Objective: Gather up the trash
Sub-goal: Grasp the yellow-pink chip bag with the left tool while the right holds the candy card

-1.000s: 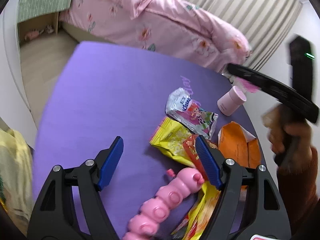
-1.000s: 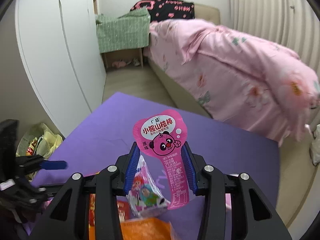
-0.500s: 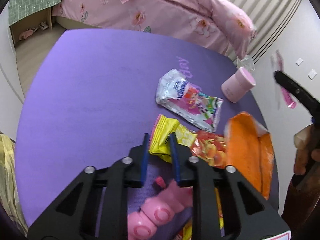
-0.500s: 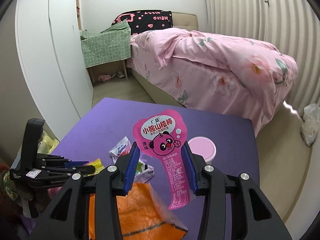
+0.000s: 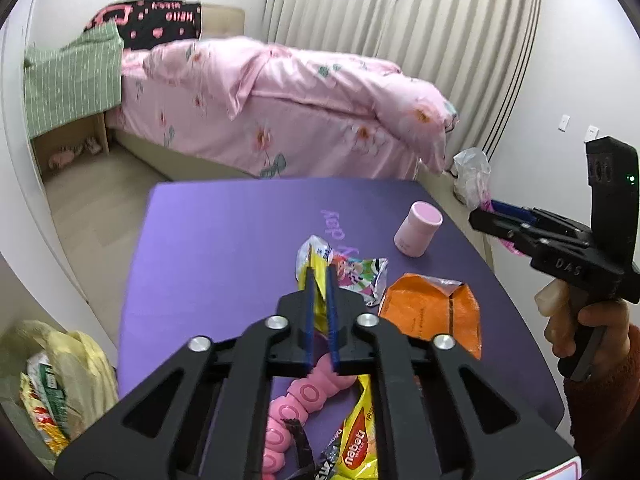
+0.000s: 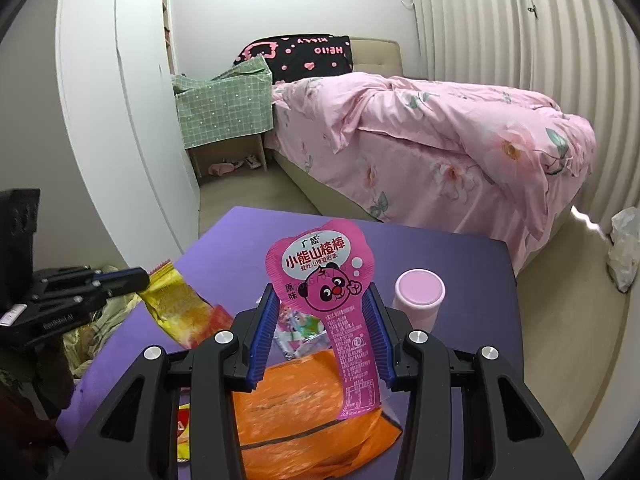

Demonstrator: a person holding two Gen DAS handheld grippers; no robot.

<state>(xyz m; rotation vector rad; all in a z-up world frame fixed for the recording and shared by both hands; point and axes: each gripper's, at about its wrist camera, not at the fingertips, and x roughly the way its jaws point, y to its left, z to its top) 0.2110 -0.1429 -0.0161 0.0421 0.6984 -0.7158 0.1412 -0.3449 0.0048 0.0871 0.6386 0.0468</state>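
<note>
Yellow wrapper [image 5: 316,280] pinched between nearly closed left gripper [image 5: 320,312] fingers, lifted above purple table [image 5: 224,240], long axis pointing away toward the bed. Pink wrapper [image 6: 324,280] with bear face and Chinese lettering upright in narrowly spread right gripper [image 6: 324,332]. "nabati" on packet [image 5: 360,440] near table's front edge. Bare purple surface left.

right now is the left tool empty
No, the left tool is shut on the yellow snack wrapper, which hangs lifted above the purple table.
</note>
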